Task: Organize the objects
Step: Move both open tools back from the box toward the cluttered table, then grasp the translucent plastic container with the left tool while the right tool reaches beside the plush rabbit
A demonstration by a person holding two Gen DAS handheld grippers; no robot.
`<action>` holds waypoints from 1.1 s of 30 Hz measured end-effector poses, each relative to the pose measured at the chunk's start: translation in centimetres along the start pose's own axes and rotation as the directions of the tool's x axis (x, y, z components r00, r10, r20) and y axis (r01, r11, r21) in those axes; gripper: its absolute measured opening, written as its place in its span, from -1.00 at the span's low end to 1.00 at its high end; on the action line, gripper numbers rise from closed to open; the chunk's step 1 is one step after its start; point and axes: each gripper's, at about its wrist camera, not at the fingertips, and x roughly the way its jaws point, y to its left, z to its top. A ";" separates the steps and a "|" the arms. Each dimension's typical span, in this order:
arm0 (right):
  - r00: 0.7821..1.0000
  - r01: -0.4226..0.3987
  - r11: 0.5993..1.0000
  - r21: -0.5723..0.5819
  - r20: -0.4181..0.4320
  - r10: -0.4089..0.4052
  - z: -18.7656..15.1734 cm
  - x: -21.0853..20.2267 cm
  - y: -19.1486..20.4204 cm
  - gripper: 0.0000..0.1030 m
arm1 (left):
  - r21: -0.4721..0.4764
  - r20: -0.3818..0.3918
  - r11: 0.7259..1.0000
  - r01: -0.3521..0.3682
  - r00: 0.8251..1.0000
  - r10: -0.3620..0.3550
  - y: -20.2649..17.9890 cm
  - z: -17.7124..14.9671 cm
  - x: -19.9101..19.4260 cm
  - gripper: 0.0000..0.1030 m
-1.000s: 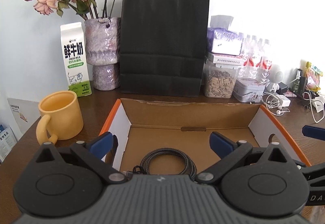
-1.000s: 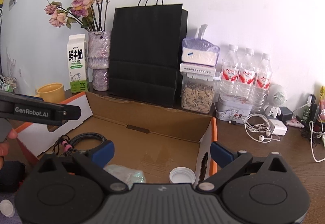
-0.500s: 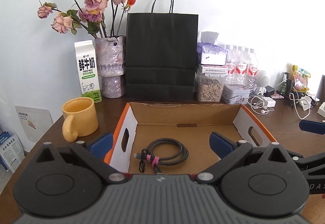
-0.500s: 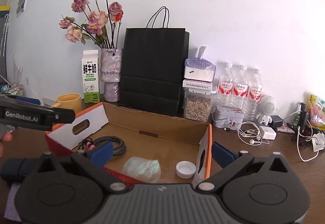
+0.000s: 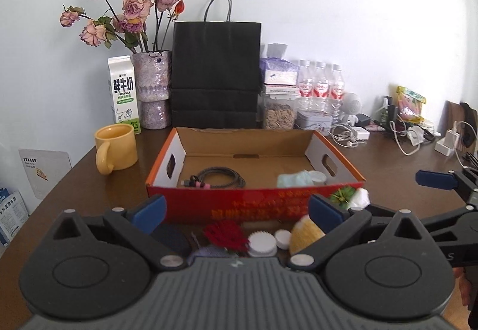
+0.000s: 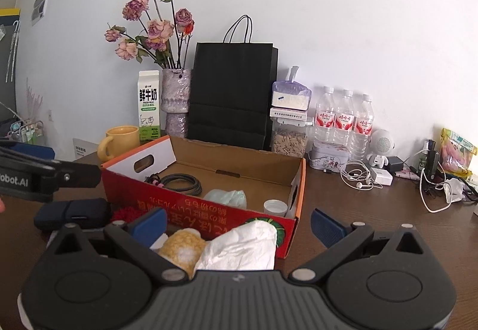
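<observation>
A white wall stands behind the dark brown wooden bench [image 5: 388, 168]. Our left claw [image 5: 236, 209] is wide and holds nothing; our right claw [image 6: 237, 221] is wide and empty too. Just before the left claw lie a red pompom [image 5: 226, 235], a white ridged cap [image 5: 263, 244], a yellow pompom [image 5: 304, 235] and a dark blue case [image 6: 71, 212]. Before the right claw lies a crumpled white tissue [image 6: 242, 246], touching the yellow pompom. Behind these things stands the open cardboard box [image 5: 254, 204]; its red front wall has yellow Chinese writing, upside down in the right view. Inside we see a coiled black cable [image 5: 219, 177] with a pink tie on the left, a pale plastic bag [image 5: 294, 179] and a white lid [image 6: 274, 207] on the right. On the left claw's arm we read "obot.AI". Further back, a yellow mug [image 5: 116, 147] stands beside the milk carton [image 5: 124, 94] marked "FRESH MILK", then a vase of dried roses [image 5: 152, 88], a black paper bag [image 5: 216, 76] and three water bottles [image 6: 345, 120] with red labels.
</observation>
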 end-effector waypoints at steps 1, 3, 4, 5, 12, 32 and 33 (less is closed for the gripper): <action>1.000 0.000 1.000 -0.003 -0.004 0.000 -0.3 -0.3 0.0 1.00 | 0.001 0.000 1.000 0.009 1.000 -0.009 -0.3 -0.5 -0.6 1.00; 1.000 0.003 1.000 -0.009 -0.015 -0.003 -1.0 -0.9 0.0 1.00 | 0.008 -0.004 1.000 0.026 1.000 -0.026 -1.1 -1.4 -1.6 1.00; 1.000 0.005 1.000 -0.009 -0.020 -0.005 -1.3 -1.1 -0.1 1.00 | 0.011 -0.007 0.999 0.033 0.999 -0.033 -1.4 -2.0 -2.0 1.00; 1.000 0.007 1.000 -0.008 -0.026 -0.007 -1.6 -1.3 -0.2 1.00 | 0.016 -0.012 0.999 0.037 0.999 -0.036 -1.8 -2.5 -2.4 1.00; 0.997 0.030 1.000 -0.007 -0.076 -0.031 -3.7 -2.1 -1.4 1.00 | 0.008 -0.040 1.000 0.022 0.999 -0.022 -3.4 -6.2 -3.5 1.00; 0.994 -0.029 0.999 -0.015 -0.104 0.027 -5.8 -2.2 -0.6 1.00 | 0.004 -0.105 1.000 0.026 0.994 -0.025 -3.1 -11.4 -1.3 -0.19; 0.994 -0.039 0.999 -0.021 -0.100 0.037 -5.9 -2.3 -0.2 1.00 | -0.001 -0.102 1.000 0.017 0.995 -0.017 -2.8 -11.3 -1.4 -0.19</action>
